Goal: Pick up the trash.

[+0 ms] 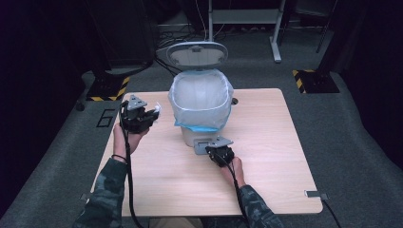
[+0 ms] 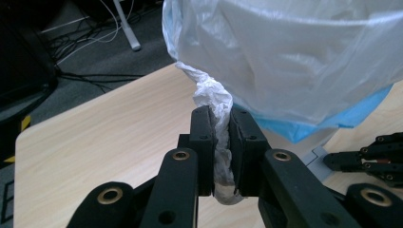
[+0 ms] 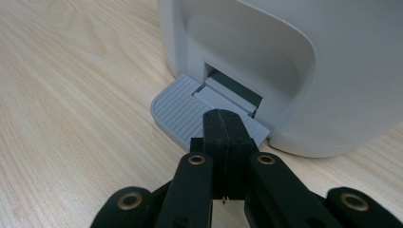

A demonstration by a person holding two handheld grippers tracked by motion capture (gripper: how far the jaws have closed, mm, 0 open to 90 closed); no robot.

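Note:
A white pedal bin (image 1: pixel 192 135) stands mid-table with its lid (image 1: pixel 197 53) raised. A translucent bag liner (image 1: pixel 201 97) is folded over its rim, with a blue edge (image 1: pixel 197 127) hanging at the front. My left gripper (image 1: pixel 153 113) is left of the bin, shut on a twisted white piece of the bag (image 2: pixel 219 118). The liner (image 2: pixel 304 57) bulges just beyond those jaws. My right gripper (image 1: pixel 215 148) is shut, with nothing between its jaws. Its tips rest on the grey foot pedal (image 3: pixel 183 111) at the base of the bin (image 3: pixel 304 71).
The wooden table (image 1: pixel 275 142) has bare surface on the right and in front. Around it is grey carpet with yellow-black striped stand bases (image 1: pixel 311 80) and cables. A white desk leg (image 1: pixel 275 42) stands behind.

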